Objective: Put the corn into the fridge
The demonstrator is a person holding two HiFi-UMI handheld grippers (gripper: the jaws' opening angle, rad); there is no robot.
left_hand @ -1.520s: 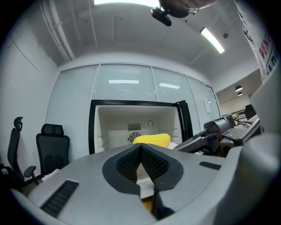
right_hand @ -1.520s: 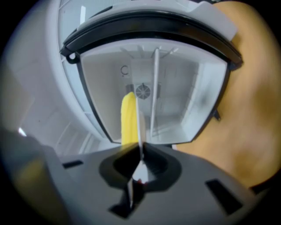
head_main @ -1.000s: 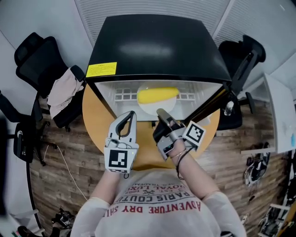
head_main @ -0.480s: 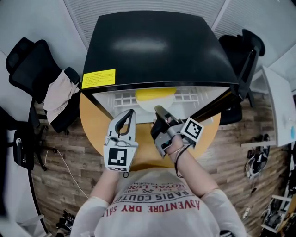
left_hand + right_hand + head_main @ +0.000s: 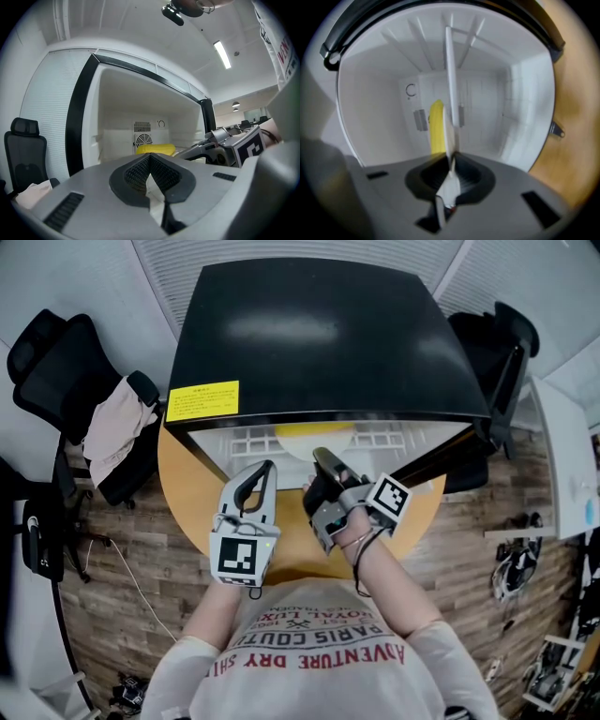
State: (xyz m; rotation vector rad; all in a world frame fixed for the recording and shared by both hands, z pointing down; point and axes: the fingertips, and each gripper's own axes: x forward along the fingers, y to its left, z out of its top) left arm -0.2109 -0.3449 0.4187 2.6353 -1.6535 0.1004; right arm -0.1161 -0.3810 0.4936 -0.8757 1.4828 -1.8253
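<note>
The yellow corn (image 5: 314,430) lies on a white plate (image 5: 302,448) inside the open black fridge (image 5: 319,324), mostly hidden under its top edge. My right gripper (image 5: 321,457) reaches into the opening, shut on the plate's near rim. In the right gripper view the plate (image 5: 450,84) shows edge-on from the jaws (image 5: 451,161), with the corn (image 5: 436,126) beside it. My left gripper (image 5: 269,467) hovers over the table in front of the fridge, shut and holding nothing. In the left gripper view, the corn (image 5: 154,149) sits deep below the rear vent, past my left gripper (image 5: 150,157).
The fridge stands on a round wooden table (image 5: 187,484), with its door (image 5: 441,460) swung open at the right. A black chair with a cloth (image 5: 117,423) on it stands at the left. Another black chair (image 5: 511,343) is behind the door. A white desk (image 5: 562,456) is far right.
The plate with the corn has slid deeper into the fridge, with less yellow showing under the top edge. The right gripper followed it inward. The left gripper stayed put.
</note>
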